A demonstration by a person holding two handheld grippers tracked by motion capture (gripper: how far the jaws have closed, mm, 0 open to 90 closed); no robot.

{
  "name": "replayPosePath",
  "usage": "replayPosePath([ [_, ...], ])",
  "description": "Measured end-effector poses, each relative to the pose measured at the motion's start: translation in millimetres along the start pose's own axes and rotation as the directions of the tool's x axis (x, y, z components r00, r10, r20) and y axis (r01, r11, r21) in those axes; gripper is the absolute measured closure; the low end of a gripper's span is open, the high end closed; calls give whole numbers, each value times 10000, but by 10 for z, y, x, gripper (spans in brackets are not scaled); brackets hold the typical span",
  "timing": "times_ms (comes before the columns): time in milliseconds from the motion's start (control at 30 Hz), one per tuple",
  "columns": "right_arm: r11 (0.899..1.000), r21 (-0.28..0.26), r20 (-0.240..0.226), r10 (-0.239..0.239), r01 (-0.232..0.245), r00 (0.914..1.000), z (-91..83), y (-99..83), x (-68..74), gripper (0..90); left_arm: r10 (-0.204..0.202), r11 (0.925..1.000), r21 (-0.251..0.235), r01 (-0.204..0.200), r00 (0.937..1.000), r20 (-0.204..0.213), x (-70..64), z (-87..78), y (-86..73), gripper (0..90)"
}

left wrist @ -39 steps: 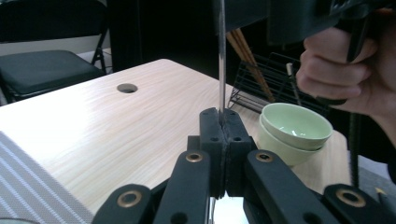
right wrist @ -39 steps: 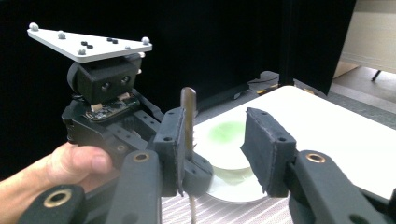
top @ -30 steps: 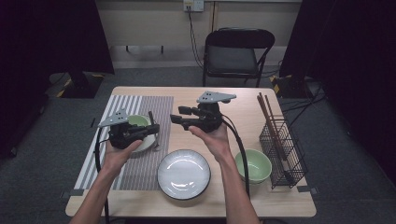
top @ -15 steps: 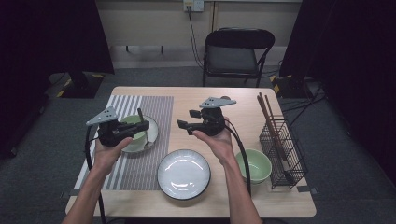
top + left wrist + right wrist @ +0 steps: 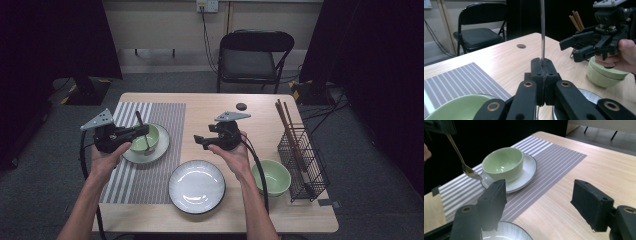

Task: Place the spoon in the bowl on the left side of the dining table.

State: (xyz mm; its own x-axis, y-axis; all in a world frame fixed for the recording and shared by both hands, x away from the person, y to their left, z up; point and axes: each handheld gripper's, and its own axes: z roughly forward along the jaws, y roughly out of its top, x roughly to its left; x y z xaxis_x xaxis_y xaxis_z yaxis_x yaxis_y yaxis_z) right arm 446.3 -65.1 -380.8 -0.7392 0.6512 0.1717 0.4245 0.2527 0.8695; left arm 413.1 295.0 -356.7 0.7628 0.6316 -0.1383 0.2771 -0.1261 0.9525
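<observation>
Left gripper (image 5: 543, 75) pinches a spoon (image 5: 464, 165): thin metal handle, small shiny bowl hanging down, tip at the rim of the white saucer (image 5: 524, 178) beside the green bowl (image 5: 503, 163), over the striped mat (image 5: 150, 165). Right gripper (image 5: 541, 202) spread wide, holding nothing, above the table (image 5: 250, 107).

A light wooden table (image 5: 210, 107) is covered at frame left by a striped mat (image 5: 150, 170), with a grey plate (image 5: 196, 186), green bowls (image 5: 271, 176) and wire rack (image 5: 302, 162) beside it.

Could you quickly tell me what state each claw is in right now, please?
Left claw: closed on the spoon handle, beside the green bowl.
Right claw: open, holding nothing.
</observation>
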Motion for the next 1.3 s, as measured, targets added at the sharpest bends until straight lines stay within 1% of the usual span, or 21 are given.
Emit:
replayPosePath([
  [100,9999,146,74,34,-35,10000,39,-48,-22,256,44,10000,16,-43,9999,-96,58,-16,4,897],
  [167,9997,190,24,164,-164,9999,63,-92,-48,254,-80,10000,-33,80,9998,-164,119,-18,-10,897],
  [200,9995,244,43,213,-214,9998,79,-120,-63,254,-64,10000,-1,64,9998,-196,145,-19,-16,897],
  [300,9989,341,84,331,-334,9994,107,-179,-100,253,-188,9998,77,190,9996,-217,214,-18,-46,897],
  [367,9984,443,173,351,-359,9992,124,-210,-122,254,-210,9998,41,211,9993,-316,243,-22,-53,897],
  [433,9975,527,254,452,-465,9987,134,-232,-140,254,-347,9994,-38,346,9990,-272,261,-35,-49,897],
  [467,9974,546,219,462,-474,9987,140,-242,-150,255,-378,9993,-23,378,9989,-273,270,-39,-44,897],
  [500,9973,573,255,454,-468,9986,146,-248,-154,255,-264,9996,-28,263,9993,-281,283,-42,-34,897],
  [533,9970,579,260,492,-506,9985,150,-256,-155,255,-324,9995,-39,323,9991,-282,293,-44,-24,897],
  [600,9968,603,293,509,-526,9983,160,-271,-160,255,-203,9998,-13,203,9993,-314,317,-46,-7,897],
  [667,9966,644,358,499,-521,9981,174,-292,-166,253,-188,9998,-27,187,9993,-329,344,-35,-1,897],
  [700,9963,673,420,506,-534,9978,184,-308,-171,253,-83,10000,35,84,9994,-326,356,-32,-2,897],
  [767,9958,731,465,518,-551,9976,198,-330,-181,252,12,9999,103,-7,9990,-436,373,-8,-21,897],
  [900,9945,912,700,454,-518,9965,238,-379,-199,248,-113,9999,108,117,9992,-391,405,20,-78,897],
  [967,9935,1008,761,453,-529,9961,259,-401,-210,246,-55,9998,212,63,9991,-418,417,28,-109,897],
  [1033,9925,1086,848,472,-563,9953,284,-424,-223,246,-133,9996,223,142,9991,-414,430,36,-138,896],
  [1067,9921,1125,907,448,-549,9949,293,-432,-229,245,-261,9994,208,269,9989,-390,438,39,-154,896],
  [1167,9907,1187,1003,542,-660,9935,321,-460,-250,241,-63,9993,359,75,9994,-342,438,42,-171,895],
  [1233,9906,1185,1148,549,-685,9919,345,-480,-265,240,-88,9988,471,107,9991,-406,430,49,-184,895],
  [1267,9900,1222,1210,555,-704,9911,354,-487,-267,238,-230,9990,383,245,9990,-384,429,53,-204,894],
  [1300,9888,1308,1241,551,-714,9907,371,-497,-267,237,-194,9988,438,210,9991,-371,437,50,-214,893],
])
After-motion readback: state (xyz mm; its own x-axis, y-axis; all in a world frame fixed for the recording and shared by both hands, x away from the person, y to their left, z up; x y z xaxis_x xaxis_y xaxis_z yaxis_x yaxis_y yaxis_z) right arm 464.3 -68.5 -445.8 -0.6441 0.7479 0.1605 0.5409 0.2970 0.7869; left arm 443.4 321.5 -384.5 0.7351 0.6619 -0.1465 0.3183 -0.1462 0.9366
